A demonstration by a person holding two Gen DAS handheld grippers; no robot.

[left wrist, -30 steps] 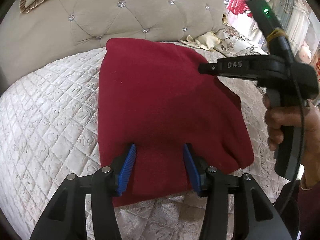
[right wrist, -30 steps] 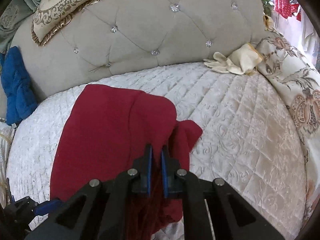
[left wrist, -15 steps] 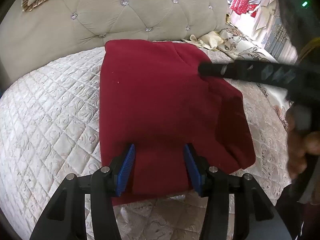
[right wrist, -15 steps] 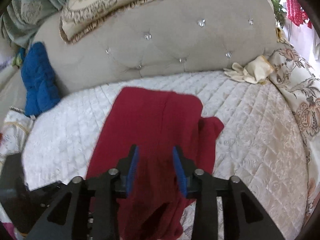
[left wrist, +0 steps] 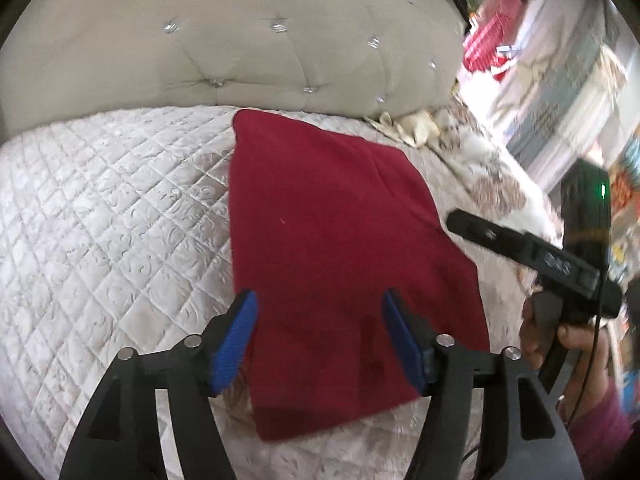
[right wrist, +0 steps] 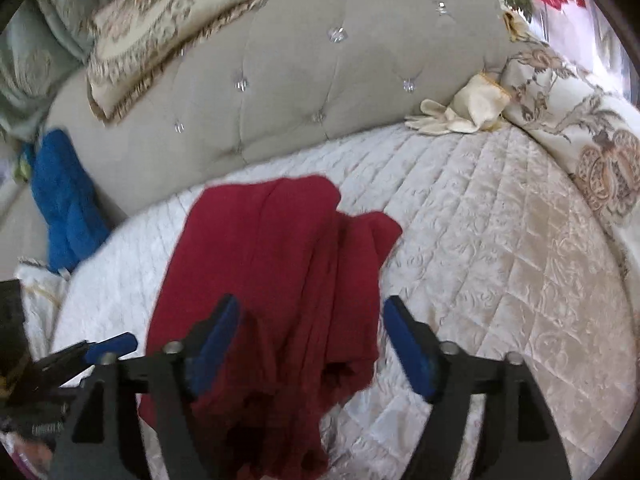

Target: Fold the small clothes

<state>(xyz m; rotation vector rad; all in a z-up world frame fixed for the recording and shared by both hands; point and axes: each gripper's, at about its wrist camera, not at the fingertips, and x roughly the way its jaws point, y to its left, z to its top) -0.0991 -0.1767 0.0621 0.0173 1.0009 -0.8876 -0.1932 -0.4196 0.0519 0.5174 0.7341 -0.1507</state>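
A quilted cream bedspread [left wrist: 112, 216] covers the bed, and behind it stands a beige tufted headboard [right wrist: 320, 80] with shiny buttons. On the bedspread lies the red garment [left wrist: 332, 248], folded to a long shape that runs from the headboard side toward the cameras. From the right wrist view its surface has lengthwise creases, and one layer sticks out at the right side near the far end [right wrist: 376, 224].

A patterned cushion [right wrist: 160, 28] leans on top of the headboard, a blue cloth [right wrist: 64, 200] lies at the left end of the bed, and a pair of cream gloves [right wrist: 460, 112] rests in the far right corner.

The left gripper [left wrist: 320, 340] has its blue fingers spread wide. The near part of the garment lies between them, but whether the pads touch the cloth I cannot tell. The right gripper [right wrist: 308, 344] is also spread wide, and holds nothing. Its left finger is over the garment and its right finger [right wrist: 408, 348] is over the bare bedspread, just beside the garment's right edge.
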